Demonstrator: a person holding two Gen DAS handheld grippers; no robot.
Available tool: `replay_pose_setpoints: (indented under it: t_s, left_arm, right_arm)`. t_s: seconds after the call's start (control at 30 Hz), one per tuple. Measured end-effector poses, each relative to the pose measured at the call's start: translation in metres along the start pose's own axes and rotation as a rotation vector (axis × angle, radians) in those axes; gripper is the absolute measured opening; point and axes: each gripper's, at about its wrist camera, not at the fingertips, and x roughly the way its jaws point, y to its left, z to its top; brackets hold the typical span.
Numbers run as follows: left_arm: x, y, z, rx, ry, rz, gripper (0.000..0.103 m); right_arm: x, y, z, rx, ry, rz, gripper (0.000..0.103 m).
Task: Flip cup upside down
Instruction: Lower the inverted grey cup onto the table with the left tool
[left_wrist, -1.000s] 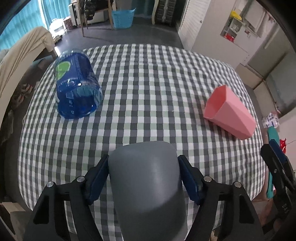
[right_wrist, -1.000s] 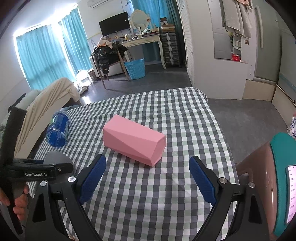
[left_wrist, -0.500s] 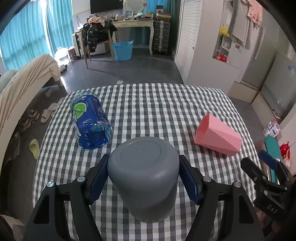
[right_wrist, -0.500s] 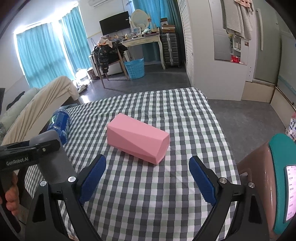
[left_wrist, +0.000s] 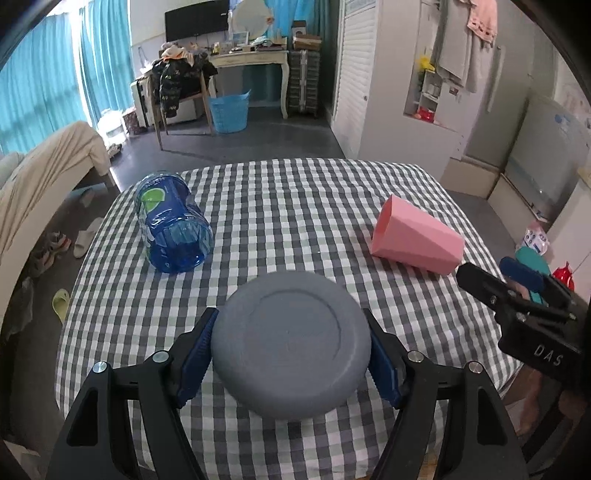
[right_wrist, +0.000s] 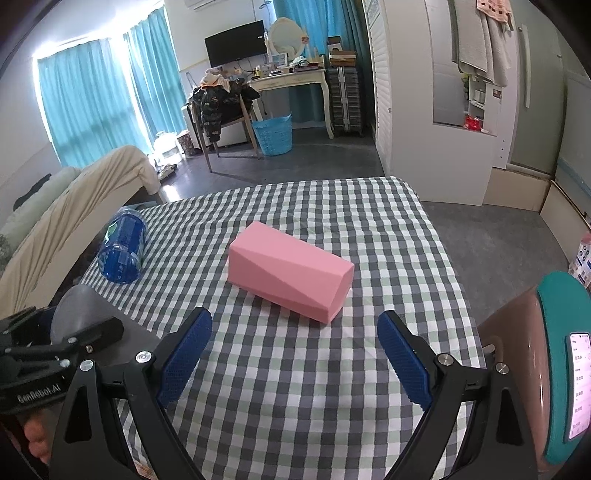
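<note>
**Grey cup clamped in left gripper; right gripper idle**

**Left wrist view**
- The left gripper has its jaws closed on the grey cup. Both blue pads press against the cup's sides.
- The cup's flat circular base faces the camera. The cup sits at 6 o'clock in the frame, above the near edge of the checked table.
- A blue bottle lies on its side at 10 o'clock from the cup, resting on the cloth.
- A pink cup lies on its side at 2 o'clock, with its open mouth turned toward the table centre.
- The right gripper enters at 3 o'clock, just off the table's right edge, near the pink cup's base.

**Right wrist view**
- The right gripper has its jaws spread wide, with nothing between the pads.
- The pink cup lies at 12 o'clock from the pads, apart from them.
- The bottle lies at 10 o'clock near the table's left edge.
- The grey cup shows at 9 o'clock, partly hidden by the left gripper that grips it.
</note>
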Motion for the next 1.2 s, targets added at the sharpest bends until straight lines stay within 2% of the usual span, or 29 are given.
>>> replay_pose_setpoints:
  t_s: [0.13, 0.3, 0.37, 0.47, 0.77, 0.9, 1.2]
  left_arm:
    - [0.008, -0.003, -0.010, 0.012, 0.001, 0.004, 0.080]
    - [0.030, 0.000, -0.025, 0.005, 0.046, -0.040, 0.079]
    - [0.033, -0.001, -0.029, 0.009, 0.031, -0.036, 0.073]
    - [0.033, -0.001, -0.030, 0.016, 0.001, -0.042, 0.073]
    - [0.049, 0.003, -0.001, 0.013, -0.079, -0.018, 0.073]
    - [0.065, 0.004, 0.007, 0.007, -0.054, -0.015, 0.073]
    - [0.067, 0.007, 0.005, 0.010, -0.076, -0.024, 0.074]
  right_arm:
    - [-0.001, 0.003, -0.002, -0.007, 0.002, -0.002, 0.091]
    - [-0.002, 0.005, -0.003, -0.011, 0.007, -0.011, 0.091]
    - [-0.002, 0.005, -0.003, -0.015, 0.009, -0.013, 0.091]
    - [-0.001, 0.006, -0.003, -0.019, 0.011, -0.015, 0.091]
    - [0.006, 0.010, -0.004, -0.034, 0.028, -0.029, 0.091]
    - [0.010, 0.009, -0.003, -0.037, 0.037, -0.038, 0.091]
    - [0.012, 0.007, 0.000, -0.041, 0.042, -0.057, 0.091]
